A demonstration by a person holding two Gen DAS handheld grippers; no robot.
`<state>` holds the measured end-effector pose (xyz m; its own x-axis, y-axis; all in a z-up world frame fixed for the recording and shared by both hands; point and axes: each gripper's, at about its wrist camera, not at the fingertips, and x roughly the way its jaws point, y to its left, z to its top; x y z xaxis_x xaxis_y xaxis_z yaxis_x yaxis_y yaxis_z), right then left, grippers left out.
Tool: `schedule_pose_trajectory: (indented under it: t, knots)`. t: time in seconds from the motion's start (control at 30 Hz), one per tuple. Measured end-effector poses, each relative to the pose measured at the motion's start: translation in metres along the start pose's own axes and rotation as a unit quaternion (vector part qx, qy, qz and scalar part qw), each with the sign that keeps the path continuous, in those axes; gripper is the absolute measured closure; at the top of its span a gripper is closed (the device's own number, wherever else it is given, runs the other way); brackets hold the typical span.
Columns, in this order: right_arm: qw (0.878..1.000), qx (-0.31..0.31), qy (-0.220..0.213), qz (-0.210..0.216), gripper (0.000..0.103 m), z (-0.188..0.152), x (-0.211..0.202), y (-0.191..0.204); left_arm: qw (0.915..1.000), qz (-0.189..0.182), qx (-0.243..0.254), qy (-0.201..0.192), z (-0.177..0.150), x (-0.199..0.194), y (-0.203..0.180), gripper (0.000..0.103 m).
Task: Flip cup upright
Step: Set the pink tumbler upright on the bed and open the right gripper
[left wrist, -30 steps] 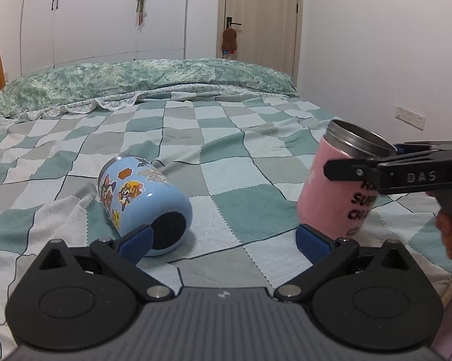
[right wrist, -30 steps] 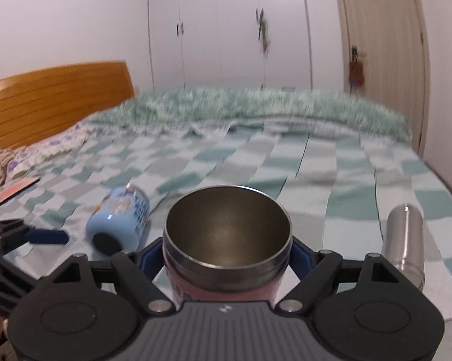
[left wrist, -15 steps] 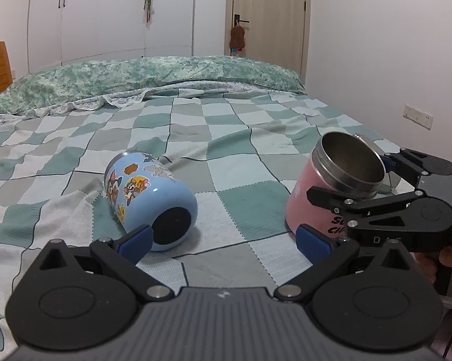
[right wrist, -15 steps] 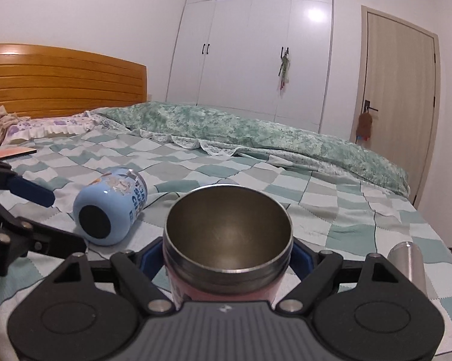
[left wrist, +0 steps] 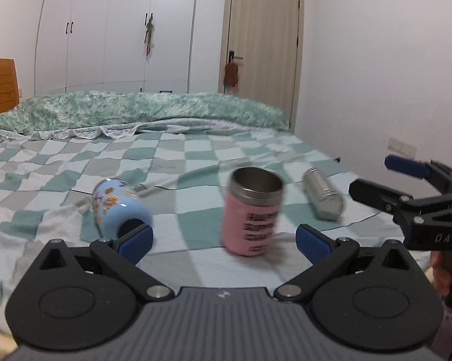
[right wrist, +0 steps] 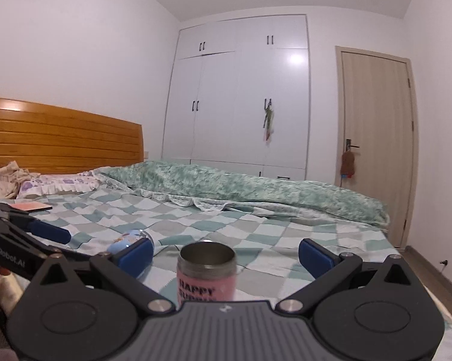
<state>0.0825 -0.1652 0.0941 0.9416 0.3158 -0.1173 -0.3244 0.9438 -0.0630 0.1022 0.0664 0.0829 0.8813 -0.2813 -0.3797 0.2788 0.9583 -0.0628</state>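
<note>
- the pink cup (left wrist: 251, 214) stands upright on the bed (left wrist: 196, 153), steel mouth up, so i judge that flip done; in my right view it sits (right wrist: 207, 270) between the fingers with clear gaps either side.
- my right tool (right wrist: 224, 251) is spread wide and holds nothing; it sits back from the cup, which stands on its own.
- my left tool (left wrist: 223, 237) is also wide and empty, its left pad just beside the blue cartoon cup (left wrist: 120, 207).
- that blue cup lies on its side, base toward me, mouth away, so i judge it is next to be righted.
- a steel bottle (left wrist: 323, 194) lies on its side beyond the pink cup, apart from it.
- soft bedding may let an upright cup tip, so i'd seat it flat.
</note>
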Motion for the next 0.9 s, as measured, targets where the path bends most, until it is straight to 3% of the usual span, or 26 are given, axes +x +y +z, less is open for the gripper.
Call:
schedule_pose_trajectory:
  t: [0.2, 0.33, 0.63, 0.9]
  knots:
    - [1.000, -0.008, 0.008, -0.023, 0.000, -0.022, -0.053, -0.011, 0.9993, 0.007, -0.014, -0.035, -0.031, -0.024, -0.038, 0.000]
    - [0.999, -0.032, 0.010, -0.042, 0.000, -0.044, -0.074, -0.010, 0.9976, 0.033, -0.024, -0.056, -0.053, -0.028, -0.054, 0.000]
    - [0.996, -0.036, 0.005, -0.077, 0.000, -0.087, -0.098, -0.014, 0.9912, 0.083, -0.008, -0.103, -0.099, -0.027, -0.071, 0.000]
    - [0.995, -0.022, -0.021, -0.091, 0.000, -0.089, -0.105, -0.021, 0.9873, 0.097, -0.001, -0.126, -0.106, -0.034, -0.076, 0.000]
